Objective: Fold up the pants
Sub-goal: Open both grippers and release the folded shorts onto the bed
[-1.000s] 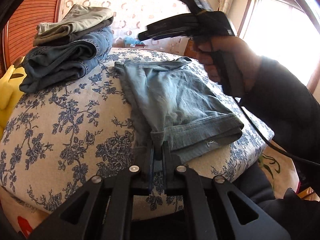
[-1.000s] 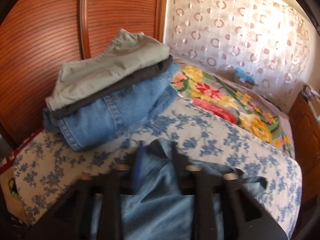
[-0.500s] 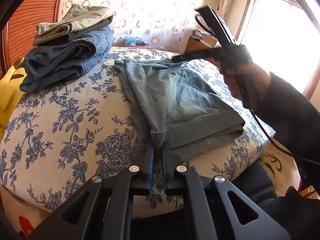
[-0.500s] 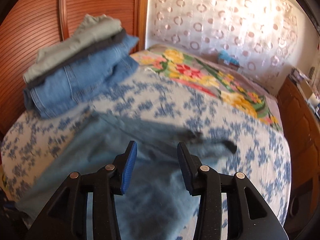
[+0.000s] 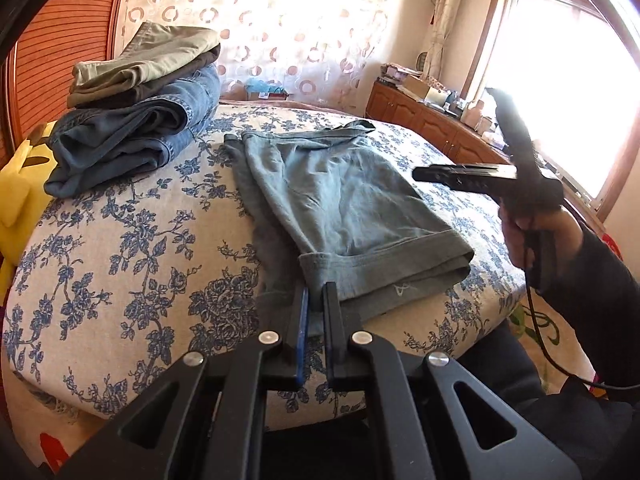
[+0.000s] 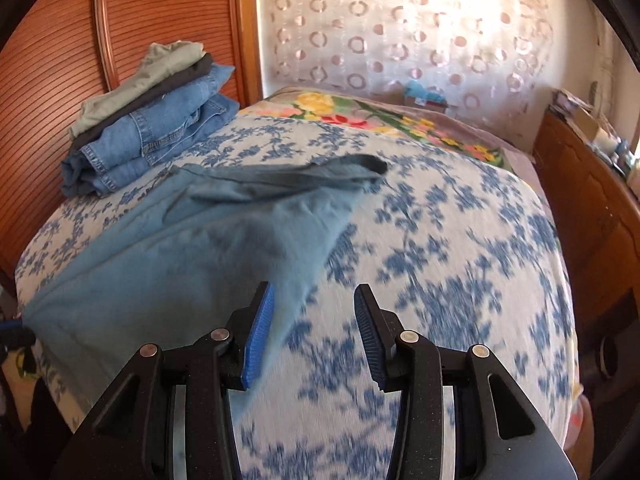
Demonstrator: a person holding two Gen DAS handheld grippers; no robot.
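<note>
While the left tool point(image 5: 316, 300) stays clamped on the pants point(image 5: 352, 208) hem at lower centre, probably anchoring the fold, the right tool point(image 6: 314, 320) hangs apart, empty.

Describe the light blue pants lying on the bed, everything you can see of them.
The light blue pants are soft, faded cloth, folded over into a flat, slightly wrinkled rectangle on the floral bedspread. Two hemmed leg ends lie stacked at the near edge, a small white mark on the lower one. The waistband end lies rumpled at the far side. The left claw is shut on the near hem corner; the right claw hangs open above the pants' edge.
</note>
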